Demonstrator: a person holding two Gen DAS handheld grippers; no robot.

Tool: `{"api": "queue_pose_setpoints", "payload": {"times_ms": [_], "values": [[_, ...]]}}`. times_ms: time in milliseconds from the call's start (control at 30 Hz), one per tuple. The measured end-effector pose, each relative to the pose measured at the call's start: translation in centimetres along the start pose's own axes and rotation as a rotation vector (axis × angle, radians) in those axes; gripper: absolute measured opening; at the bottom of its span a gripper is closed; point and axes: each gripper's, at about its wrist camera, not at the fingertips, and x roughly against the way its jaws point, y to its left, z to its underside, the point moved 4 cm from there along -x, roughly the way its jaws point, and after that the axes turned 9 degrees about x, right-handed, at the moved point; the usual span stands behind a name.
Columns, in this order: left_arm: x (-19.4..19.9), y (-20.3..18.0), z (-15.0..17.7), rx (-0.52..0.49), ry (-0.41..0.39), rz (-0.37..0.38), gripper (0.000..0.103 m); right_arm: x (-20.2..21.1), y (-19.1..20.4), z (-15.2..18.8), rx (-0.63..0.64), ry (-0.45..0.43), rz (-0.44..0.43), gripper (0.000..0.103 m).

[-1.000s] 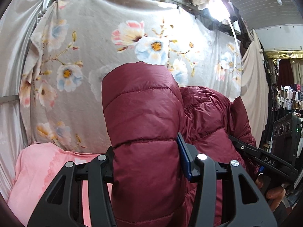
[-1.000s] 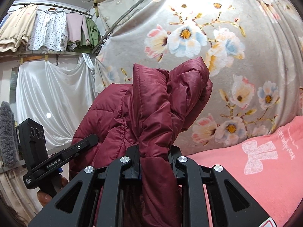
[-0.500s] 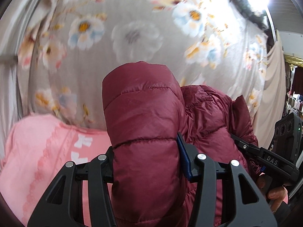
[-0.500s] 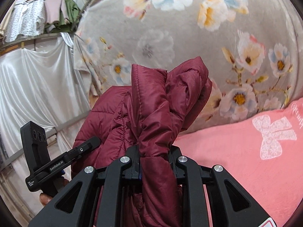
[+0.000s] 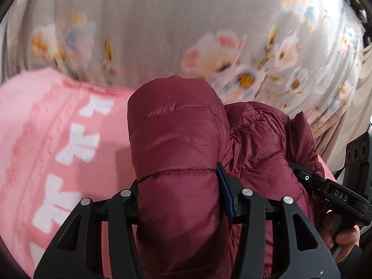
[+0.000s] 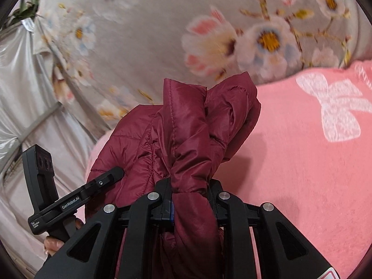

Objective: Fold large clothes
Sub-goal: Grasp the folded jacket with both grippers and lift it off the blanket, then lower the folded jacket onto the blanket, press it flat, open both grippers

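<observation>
maroon quilted jacket [image 5: 179, 153] hangs clamped in both tools: left gripper [image 5: 180, 207] grips a thick padded fold, right gripper [image 6: 190, 200] pinches a bunched edge. lower both evenly onto the pink blanket [image 6: 302, 162] ahead; keep the grippers level and apart.

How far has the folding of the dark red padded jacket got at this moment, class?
Done: the jacket is picked up, gripped in two places. In hand: the left hand-held gripper clamps a thick padded section, the right hand-held gripper a bunched narrower part, both above the pink blanket. Left: laying it flat on the blanket and making the folds; no neat fold shows yet.
</observation>
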Motion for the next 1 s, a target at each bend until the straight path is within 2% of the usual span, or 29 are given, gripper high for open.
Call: {"api": "queue_pose_setpoints", "payload": {"times_ms": [167, 300, 367, 500, 567, 633, 733, 767, 800, 833, 900, 1000], "values": [[-4.1, 1.8, 2.2, 0.009, 0.073, -0.036, 0.047, -3.3, -2.2, 2.8, -0.035, 0.072, 0.032, 0.017], [-5.6, 3.3, 3.4, 0.012, 0.081, -0.073, 0.051, -4.5, -3.8, 4.3, -0.070, 0.091, 0.051, 0.019], [-6.1, 4.1, 3.6, 0.034, 0.088, -0.070, 0.056, -5.1, -4.2, 4.7, -0.075, 0.103, 0.059, 0.021], [-6.8, 5.2, 3.7, 0.082, 0.113, -0.102, 0.070, -5.4, -4.8, 5.2, -0.084, 0.116, 0.097, 0.034], [-6.2, 5.7, 3.5, 0.097, 0.103, -0.177, 0.084, -4.3, -5.1, 5.0, -0.081, 0.128, 0.156, 0.045], [-4.3, 6.0, 3.2, 0.118, 0.081, -0.237, 0.085, -2.0, -5.3, 4.4, -0.070, 0.107, 0.221, 0.054], [-0.6, 6.1, 2.3, 0.160, 0.040, -0.305, 0.085, 2.8, -4.8, 3.1, -0.037, 0.021, 0.352, 0.055], [0.6, 5.9, 1.9, 0.160, 0.023, -0.343, 0.085, 4.0, -4.0, 2.4, -0.005, -0.002, 0.378, 0.055], [1.5, 5.5, 1.5, 0.153, 0.008, -0.378, 0.085, 4.4, -3.1, 1.7, 0.029, -0.003, 0.385, 0.048], [1.9, 4.9, 1.1, 0.142, 0.001, -0.399, 0.085, 4.3, -2.1, 1.1, 0.066, 0.011, 0.391, 0.034], [2.3, 3.4, 0.8, 0.108, -0.010, -0.415, 0.085, 3.1, -0.1, 0.2, 0.157, 0.036, 0.406, 0.021], [0.7, 0.6, 1.3, 0.040, 0.019, -0.421, 0.088, 0.2, 1.0, 0.0, 0.251, 0.072, 0.450, 0.017]]}}
